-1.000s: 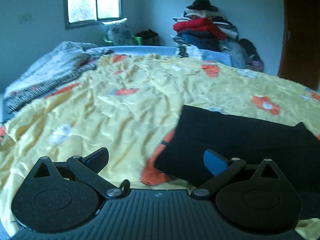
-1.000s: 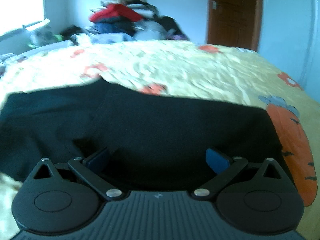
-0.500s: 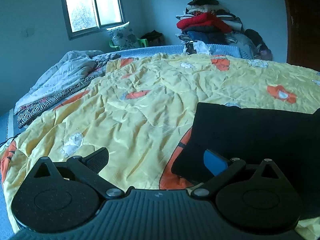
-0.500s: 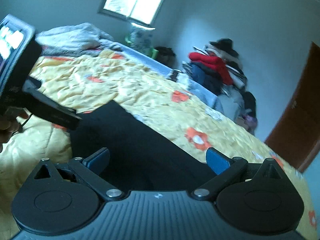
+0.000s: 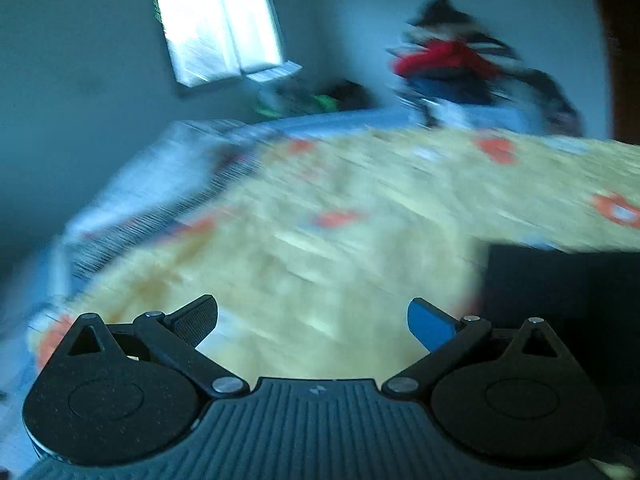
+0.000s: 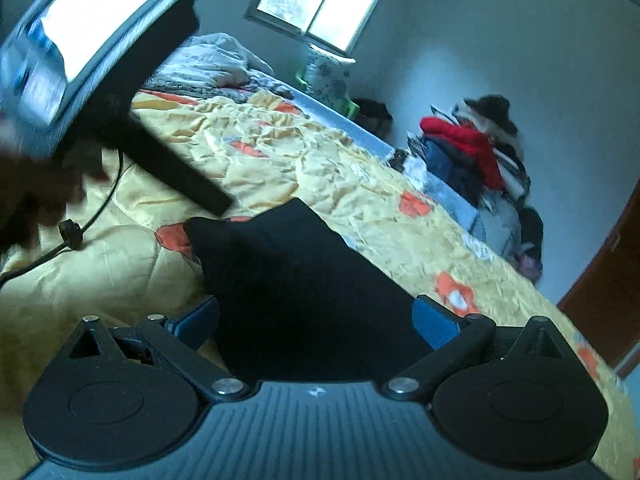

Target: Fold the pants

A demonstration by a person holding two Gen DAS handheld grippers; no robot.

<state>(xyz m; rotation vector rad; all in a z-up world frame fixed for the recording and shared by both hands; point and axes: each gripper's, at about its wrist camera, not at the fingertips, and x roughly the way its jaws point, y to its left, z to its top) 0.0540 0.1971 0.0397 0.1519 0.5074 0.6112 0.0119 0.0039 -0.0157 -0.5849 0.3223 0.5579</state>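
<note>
Hovering: right gripper (image 6: 316, 316) hangs above the bed (image 6: 320, 152), its blue-tipped fingers (image 6: 434, 320) spread wide apart and holding nothing.
Pants: black pants (image 6: 296, 280) lie flat on the yellow patterned bedspread, already a compact dark slab, so the folding looks well along.
Bearing: from the right gripper the cloth starts directly beneath the fingers and runs on toward 12 o'clock, its far end tapering toward 11.
Long axis: nearly in line with the right gripper's own pointing direction.
Left gripper: left gripper (image 5: 312, 318) also has its fingers well apart and empty; the view is heavily blurred, and the pants (image 5: 560, 288) sit off at its 3 o'clock, clear of the fingers.
Nearer hand: the right, judged by the cloth lying under its fingers.
Elsewhere: a heap of clothes (image 6: 472, 152) stands against the far wall; the left unit's body (image 6: 100, 40) looms at 10 o'clock in the right view.
</note>
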